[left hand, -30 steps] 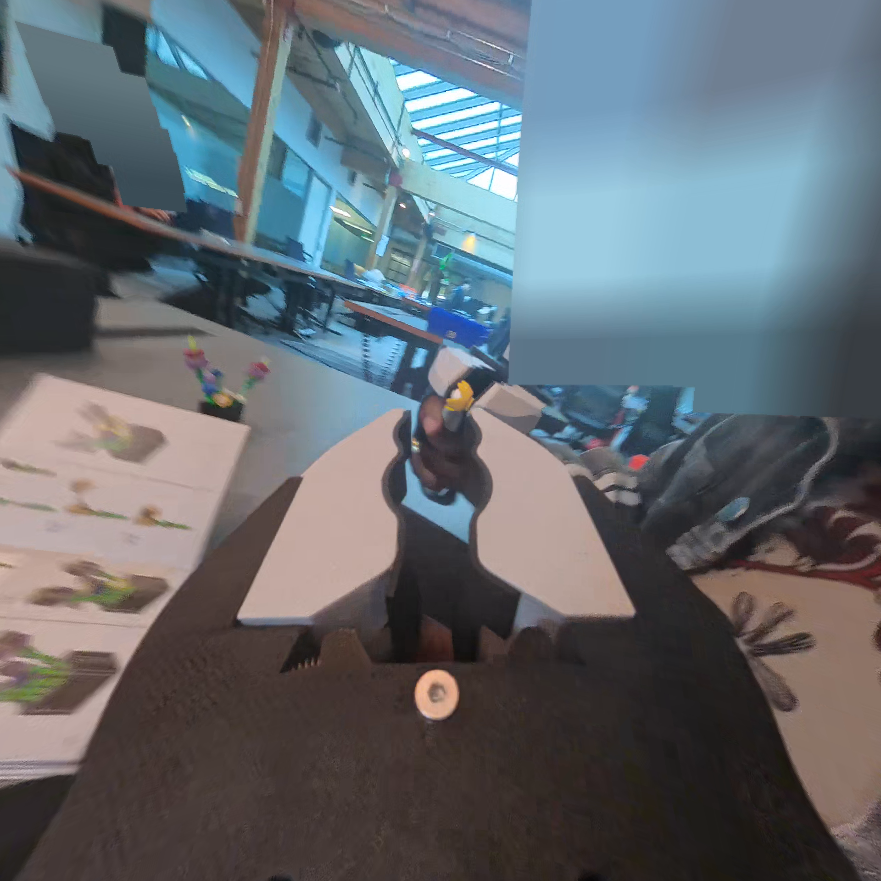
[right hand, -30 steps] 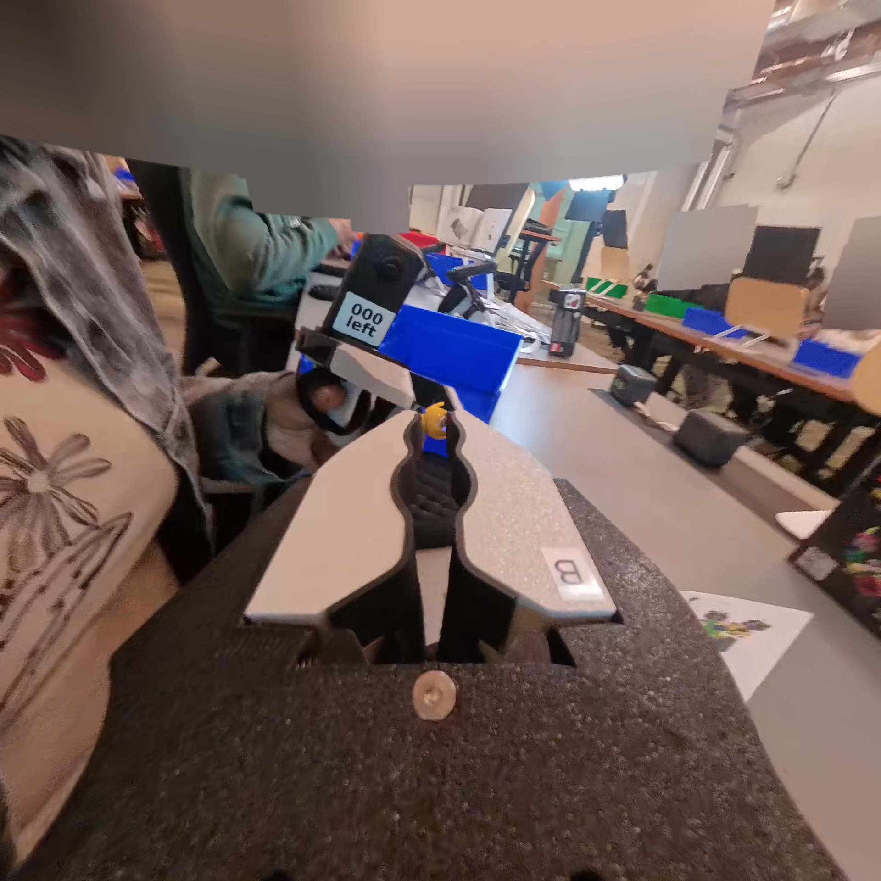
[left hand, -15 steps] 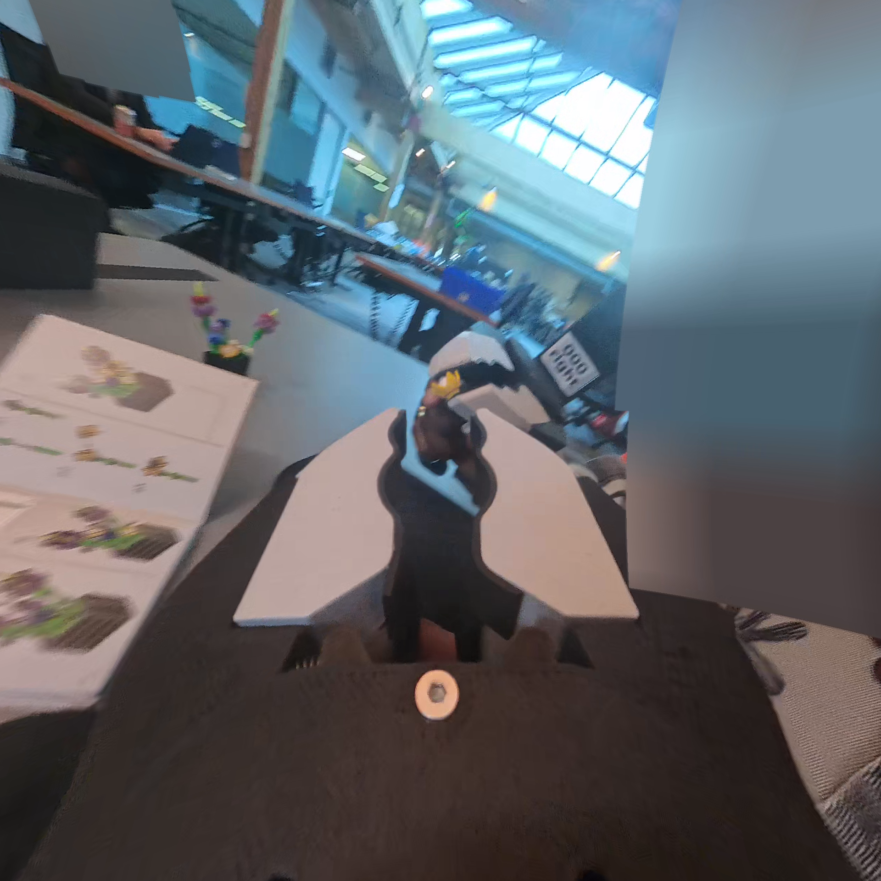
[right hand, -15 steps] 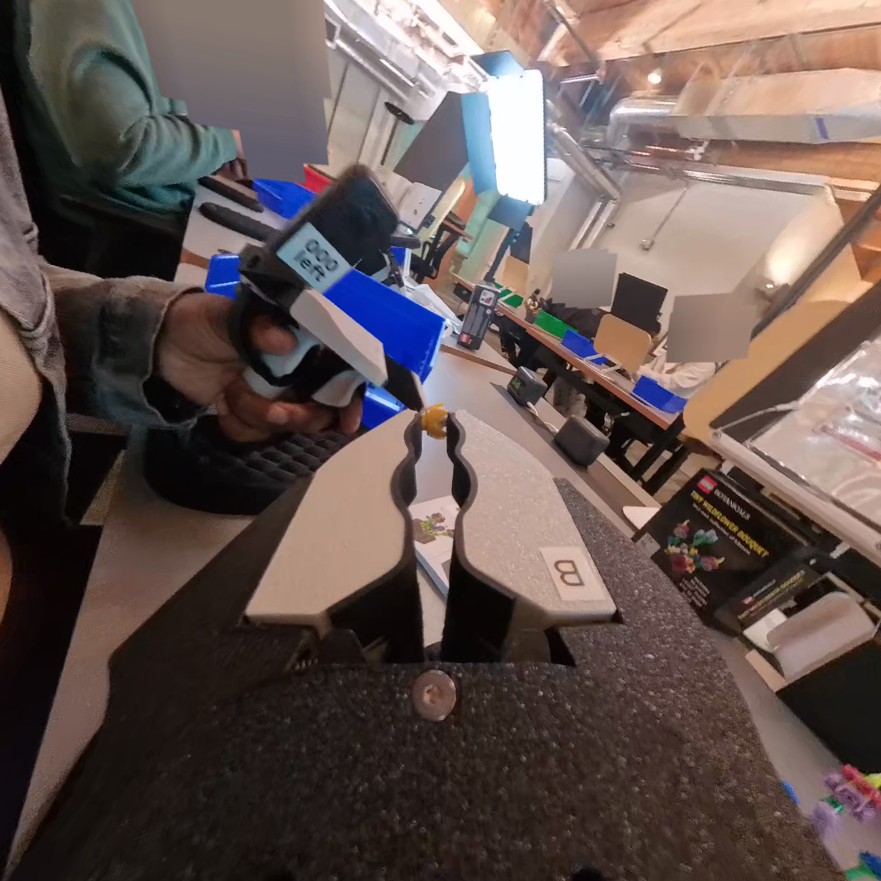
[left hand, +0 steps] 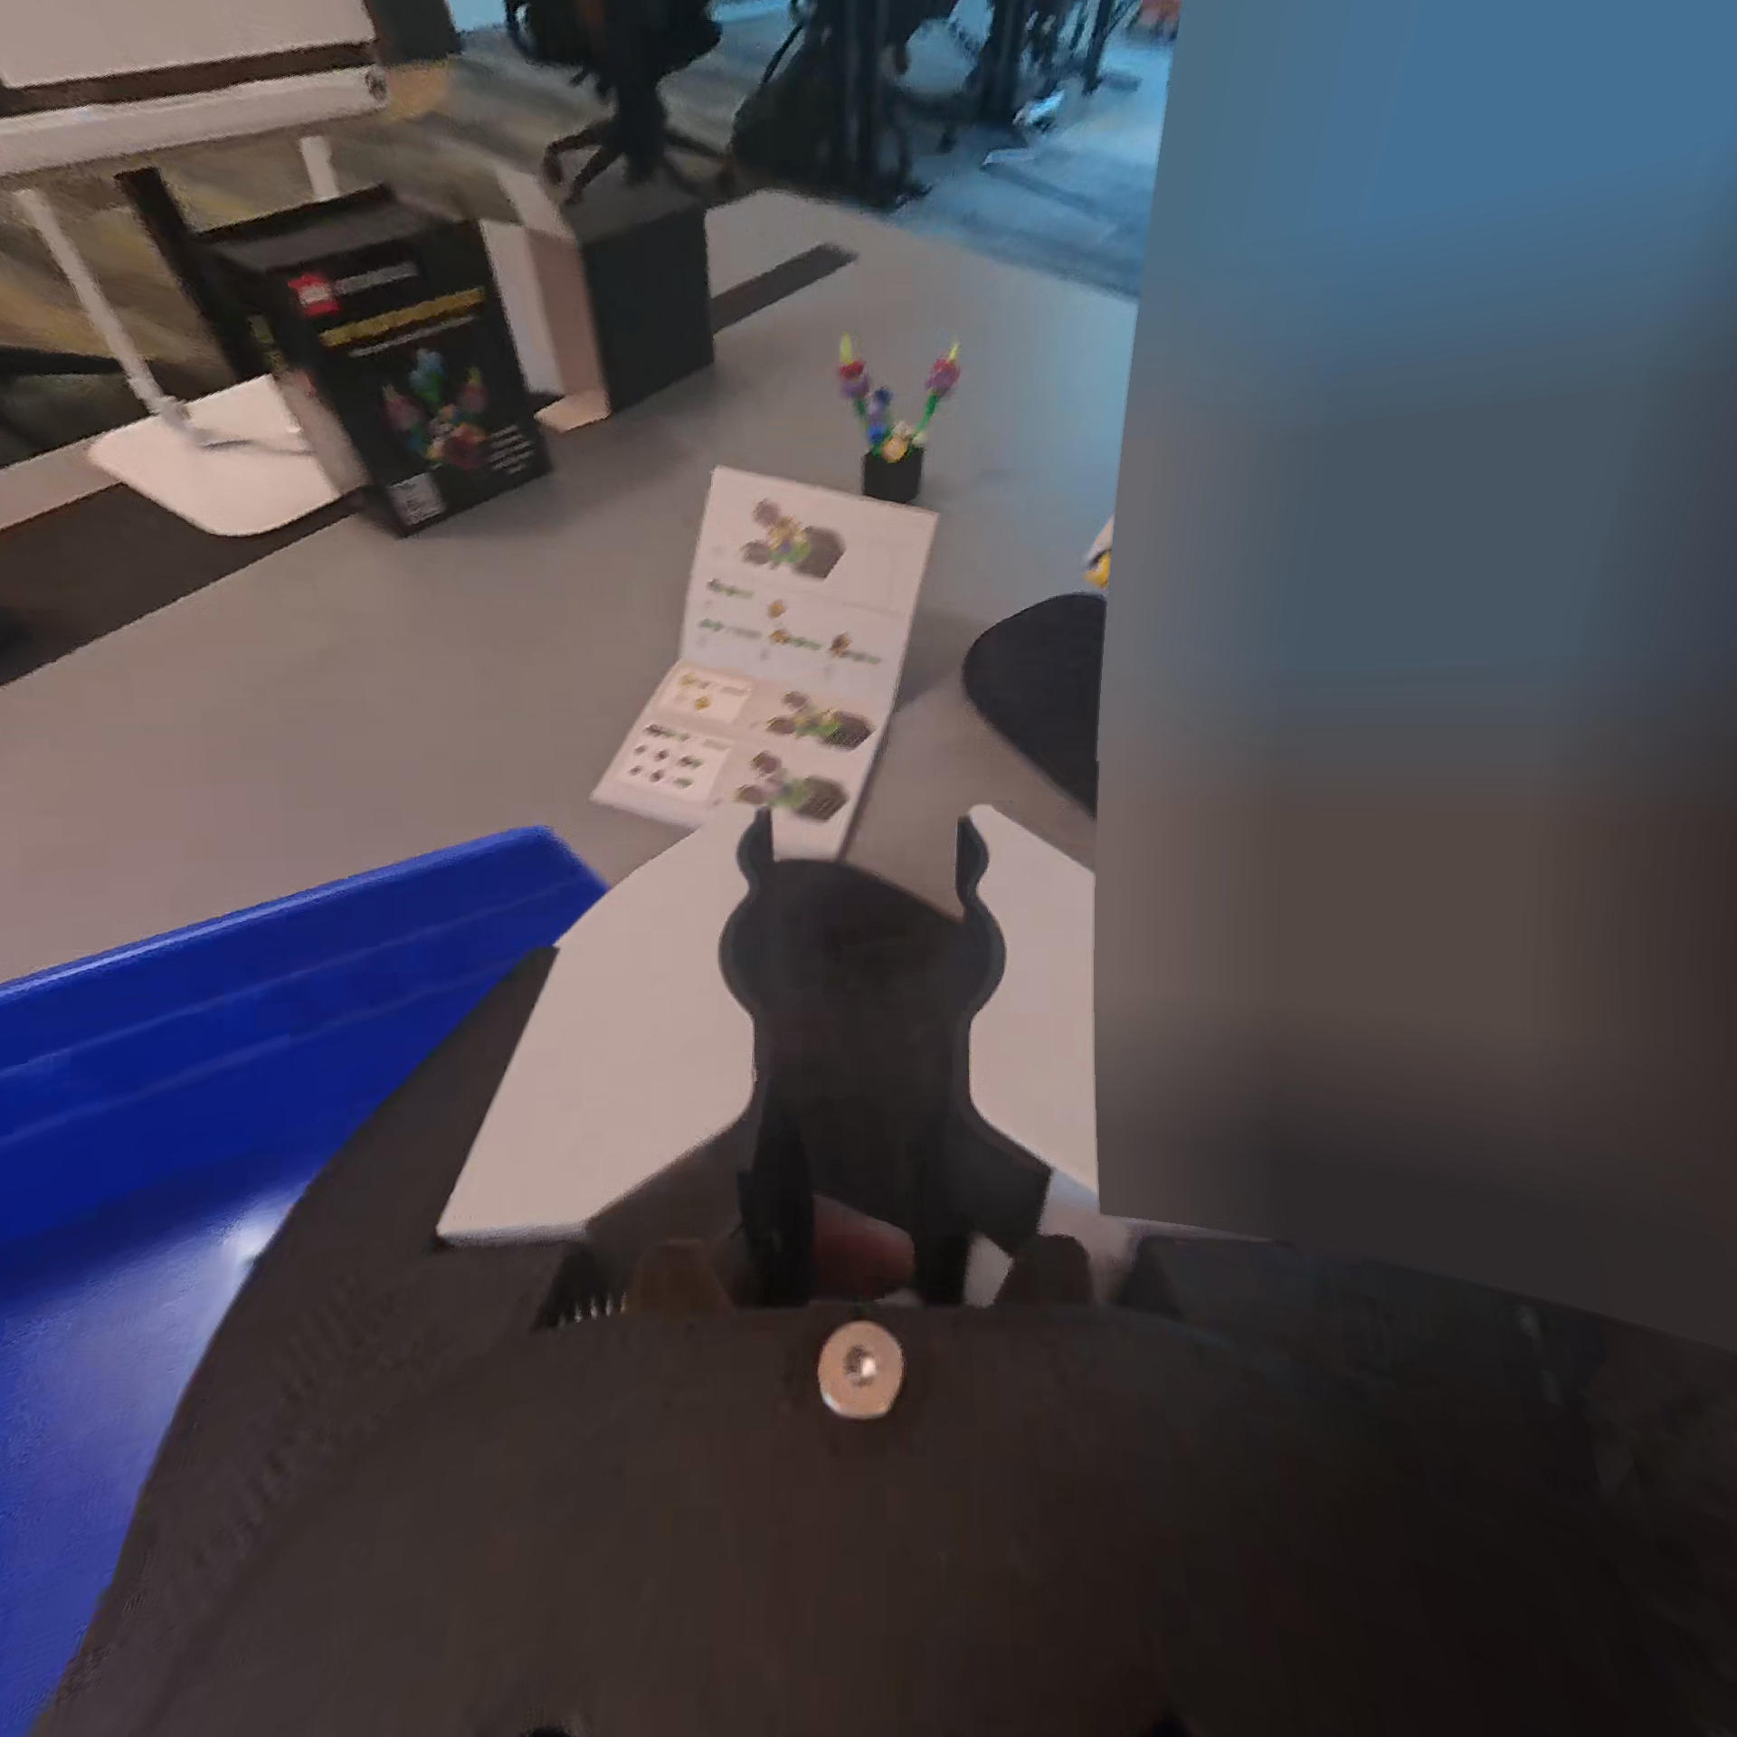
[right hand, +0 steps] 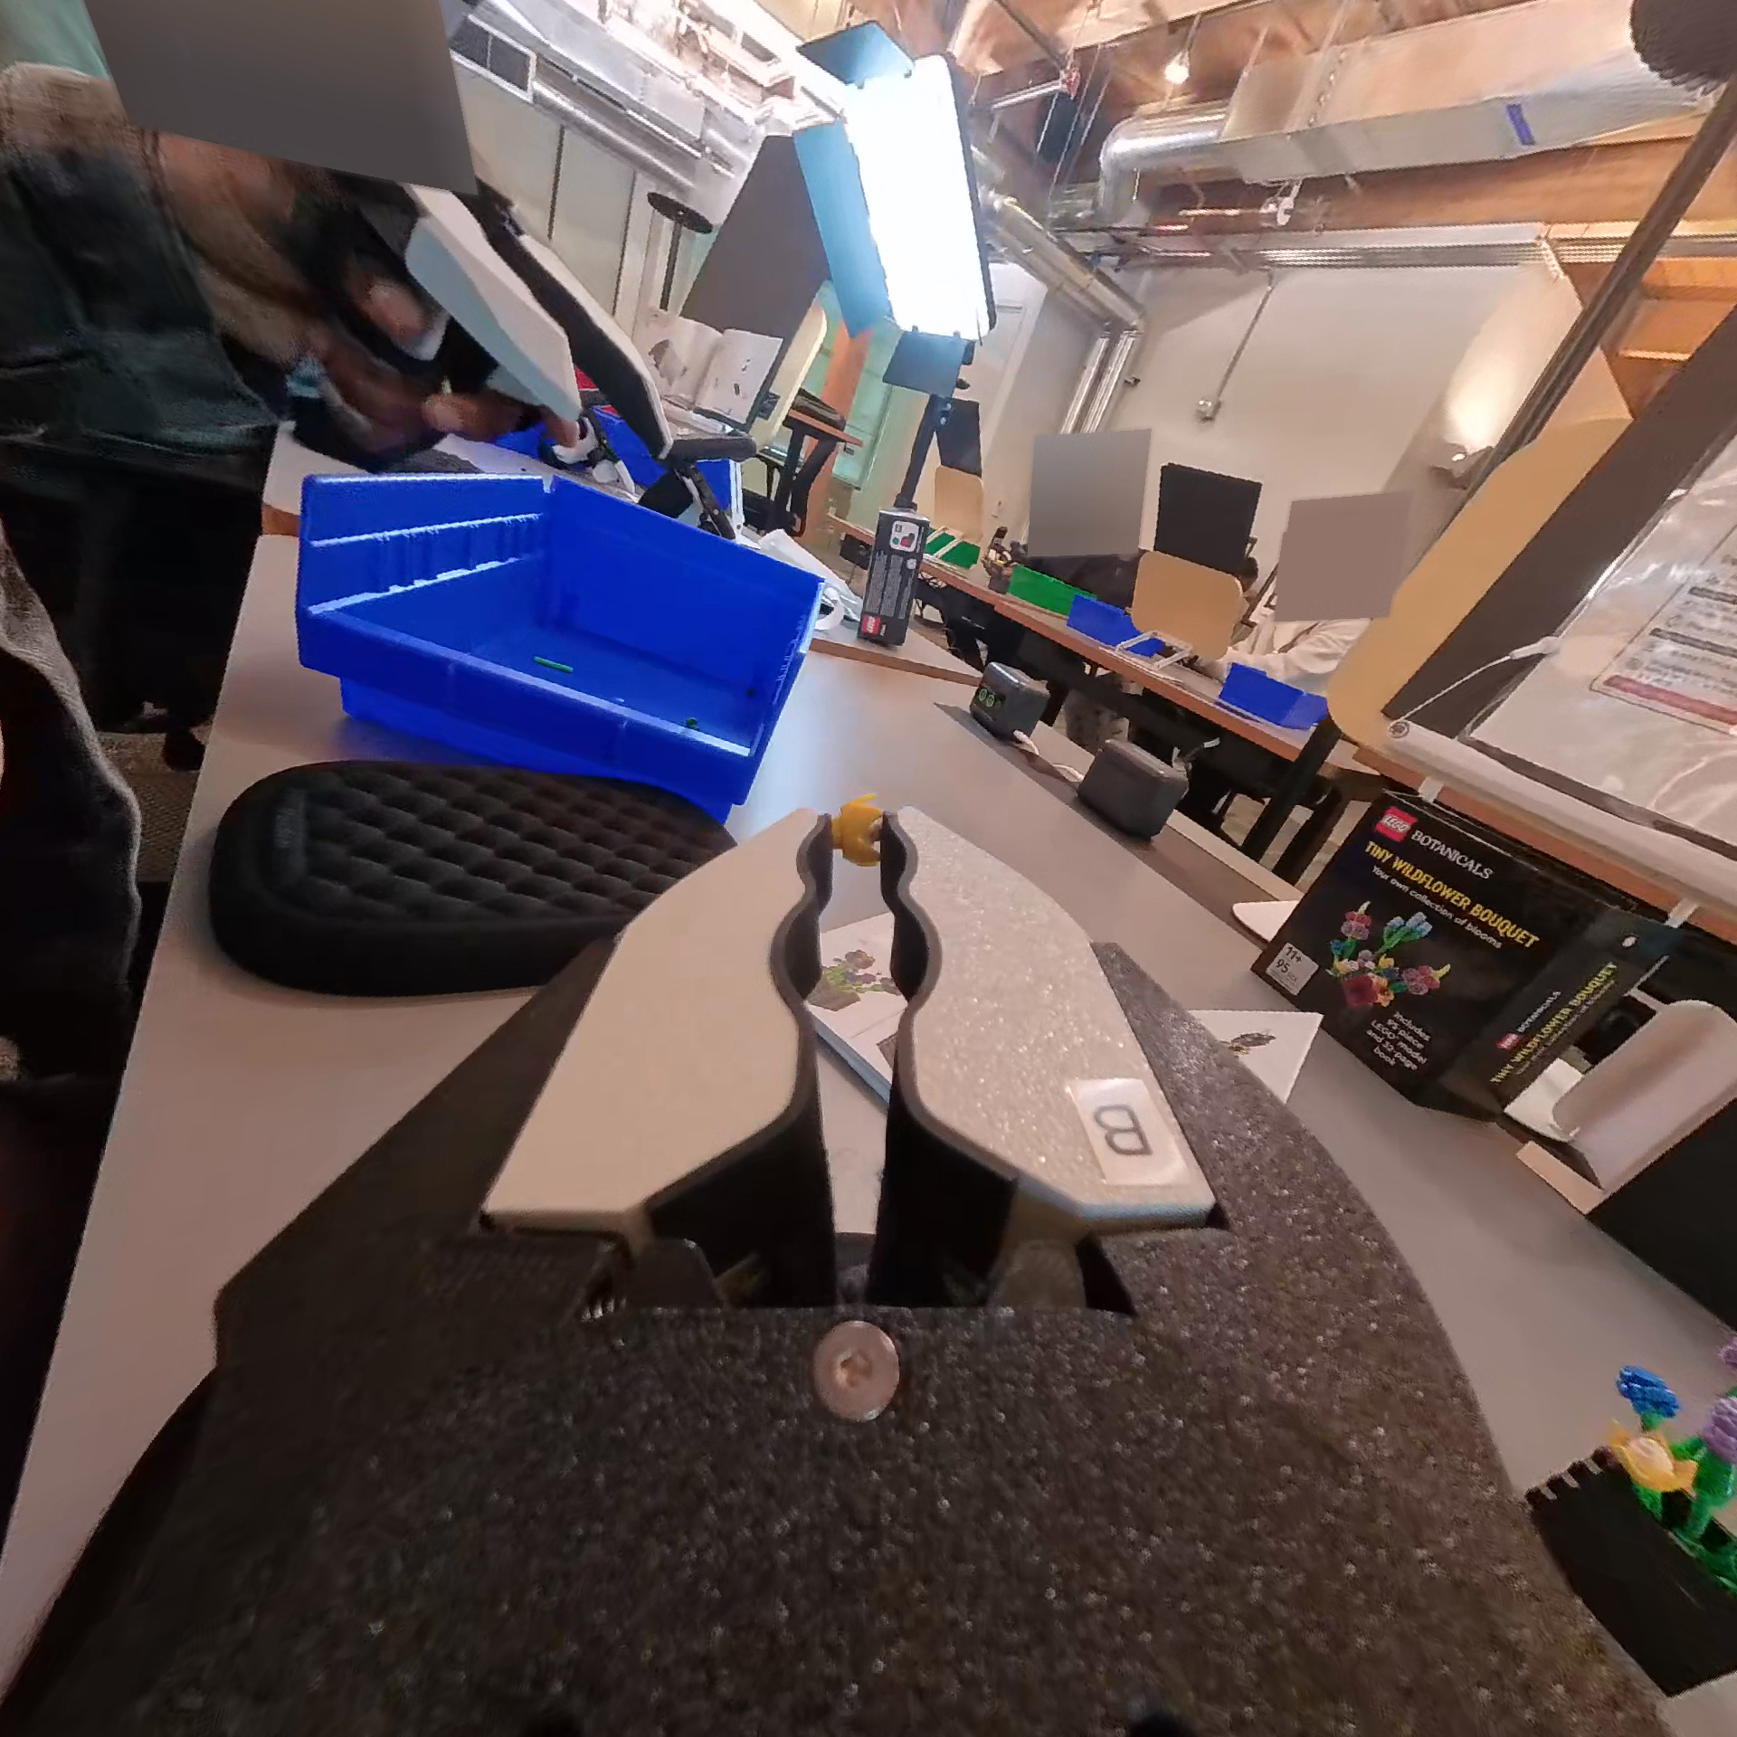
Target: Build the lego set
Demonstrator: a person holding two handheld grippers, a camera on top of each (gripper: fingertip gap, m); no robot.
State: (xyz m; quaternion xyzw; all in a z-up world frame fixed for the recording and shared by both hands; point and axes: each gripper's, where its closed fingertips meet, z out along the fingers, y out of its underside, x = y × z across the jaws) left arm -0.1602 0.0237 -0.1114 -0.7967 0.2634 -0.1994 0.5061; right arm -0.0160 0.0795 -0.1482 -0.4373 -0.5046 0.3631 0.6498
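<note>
My right gripper (right hand: pixel 857 832) is shut on a small yellow lego flower piece (right hand: pixel 855 825) and holds it above the grey table (right hand: pixel 282 1081). My left gripper (left hand: pixel 860 837) is open and empty, pointing down over the edge of the blue bin (left hand: pixel 235 987). It also shows in the right wrist view (right hand: pixel 616 432), raised above the blue bin (right hand: pixel 564 639) in a hand. The partly built flower model in its black pot (left hand: pixel 893 423) stands beyond the open instruction booklet (left hand: pixel 799 658). The model also shows at the lower right of the right wrist view (right hand: pixel 1673 1476).
A black quilted pad (right hand: pixel 451 884) lies in front of the bin, which holds a few small green pieces (right hand: pixel 553 663). The black lego box (right hand: pixel 1447 959) stands at the right. Grey devices (right hand: pixel 1128 799) sit farther back. A person's sleeve (right hand: pixel 56 846) is at the left. Some 15 cm of space lies between my two pairs of fingers.
My left gripper has opened and swung away from the yellow piece, down over the blue bin. My right gripper has turned toward the table, still holding the yellow piece.
</note>
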